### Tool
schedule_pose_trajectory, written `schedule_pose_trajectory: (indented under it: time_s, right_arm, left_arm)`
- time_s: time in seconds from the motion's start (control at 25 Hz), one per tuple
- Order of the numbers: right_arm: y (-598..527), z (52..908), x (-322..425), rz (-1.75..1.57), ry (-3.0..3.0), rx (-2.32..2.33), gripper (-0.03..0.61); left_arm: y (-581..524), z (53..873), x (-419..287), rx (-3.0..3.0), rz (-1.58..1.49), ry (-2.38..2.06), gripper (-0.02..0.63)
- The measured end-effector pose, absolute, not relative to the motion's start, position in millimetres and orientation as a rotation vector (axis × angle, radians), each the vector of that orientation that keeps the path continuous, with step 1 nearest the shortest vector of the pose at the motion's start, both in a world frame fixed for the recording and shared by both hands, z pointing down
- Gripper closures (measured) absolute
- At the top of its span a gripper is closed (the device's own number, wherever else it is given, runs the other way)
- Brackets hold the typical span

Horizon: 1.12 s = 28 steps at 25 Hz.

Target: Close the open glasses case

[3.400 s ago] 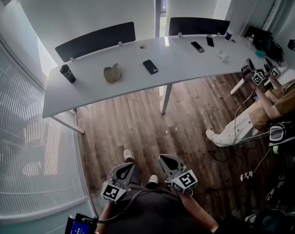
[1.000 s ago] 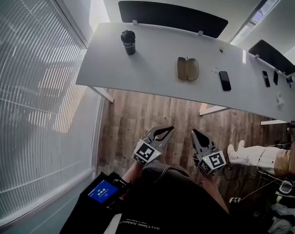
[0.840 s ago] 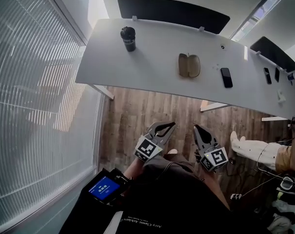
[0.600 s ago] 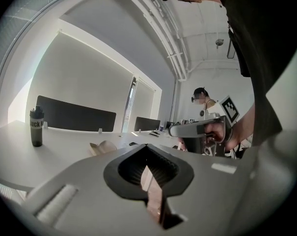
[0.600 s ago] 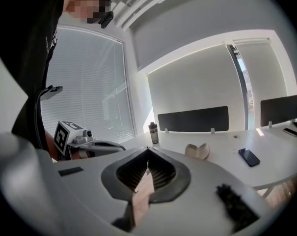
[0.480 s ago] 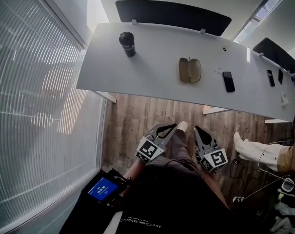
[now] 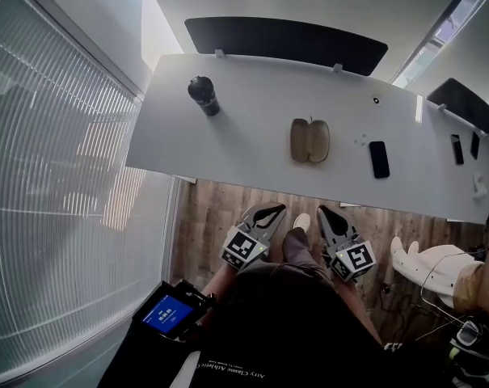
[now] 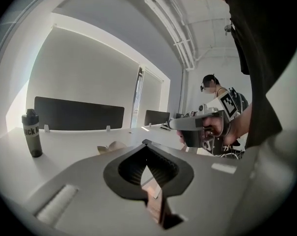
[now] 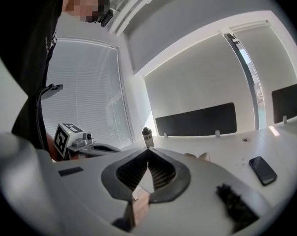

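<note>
The open tan glasses case (image 7: 309, 141) lies spread flat on the white table (image 7: 252, 128), near its middle. Both grippers hang low in front of me over the wooden floor, short of the table's near edge. My left gripper (image 7: 270, 212) is shut and holds nothing. My right gripper (image 7: 325, 217) is beside it, also shut and holding nothing. In the left gripper view the case (image 8: 111, 147) shows just past the closed jaw tips (image 8: 146, 142). The right gripper view has the case (image 9: 200, 157) to the right of its tips (image 9: 149, 150).
A dark tumbler (image 7: 203, 95) stands at the table's left end. A black phone (image 7: 379, 159) lies right of the case, more phones (image 7: 457, 149) farther right. Black screens (image 7: 284, 39) line the far edge. Window blinds (image 7: 50, 200) run along the left. Another person (image 7: 442, 269) sits at the right.
I have turned and walked toward the table's left part; the case now lies nearer and more centred ahead. Both grippers stayed shut and low in front of me.
</note>
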State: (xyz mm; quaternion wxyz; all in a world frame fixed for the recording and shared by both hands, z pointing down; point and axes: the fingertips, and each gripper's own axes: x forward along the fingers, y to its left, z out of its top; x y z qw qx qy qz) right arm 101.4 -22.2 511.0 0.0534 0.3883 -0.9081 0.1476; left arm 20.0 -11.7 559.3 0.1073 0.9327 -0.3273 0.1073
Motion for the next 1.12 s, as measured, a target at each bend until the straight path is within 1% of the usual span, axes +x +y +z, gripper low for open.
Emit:
schedule_pose_trajectory:
  time_s: [0.32,0.76,1.0,1.12]
  right_arm:
    - [-98,522,152,0.475,-2.768,1.130,0.572]
    - [-167,568,207,0.523,-2.735,1.051,0.572]
    - [-194,599,198,0.582,-2.657,1.070,0.572]
    - [-205,604,202,0.560,-2.591,1.073,0.572]
  left_arm:
    - [-82,578,55,2.661,0.429,-0.995,0.604]
    - [-138,610,74,2.538,0.529,-1.048,0.604]
    - [-166,650,54,2.482,0.577,-0.989,0.604]
    - [-184,660,66,2.471,0.556,-0.916,0.604]
